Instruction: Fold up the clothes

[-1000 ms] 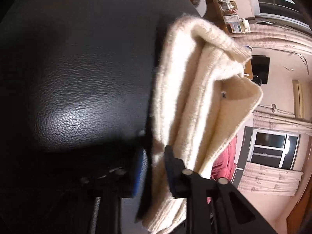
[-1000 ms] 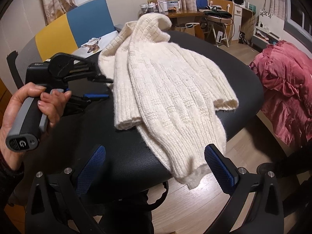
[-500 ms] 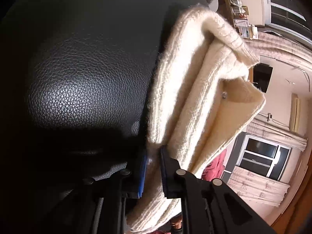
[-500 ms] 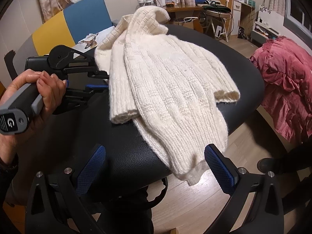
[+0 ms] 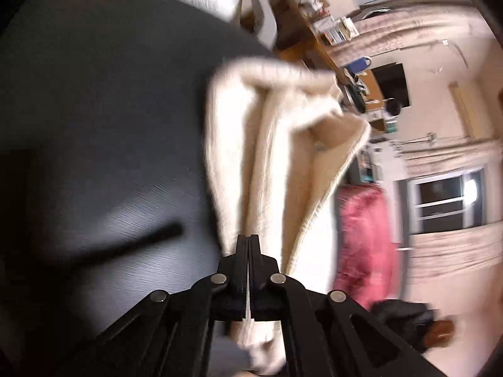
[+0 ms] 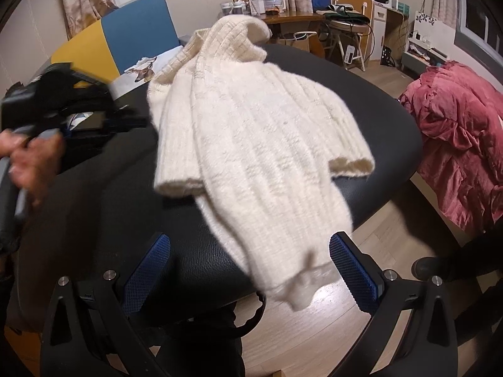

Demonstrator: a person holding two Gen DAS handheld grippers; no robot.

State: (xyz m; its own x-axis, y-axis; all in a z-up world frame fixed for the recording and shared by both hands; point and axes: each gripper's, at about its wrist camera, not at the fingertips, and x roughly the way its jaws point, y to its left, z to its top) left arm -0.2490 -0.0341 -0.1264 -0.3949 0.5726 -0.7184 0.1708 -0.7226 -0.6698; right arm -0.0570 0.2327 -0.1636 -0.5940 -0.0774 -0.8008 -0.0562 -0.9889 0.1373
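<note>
Pinching only a thin edge of knit, the left claw had its jaws pressed nearly flat together, with a sliver of cream showing between them. The view was blurred, so how much cloth it held could not be told. Such a shallow bite could slip if the pull were quick, and the loose knit could stretch rather than follow. The sweater ran away from that claw's tips across the black top, a sleeve laid over its body. The right claw stood wide, holding nothing, with the sweater's near end drooping over the top's edge between its fingers. That hanging weight, in my judgement, could drag the sweater toward the floor if the left claw hauled it sideways, and could undo the laid sleeve.
</note>
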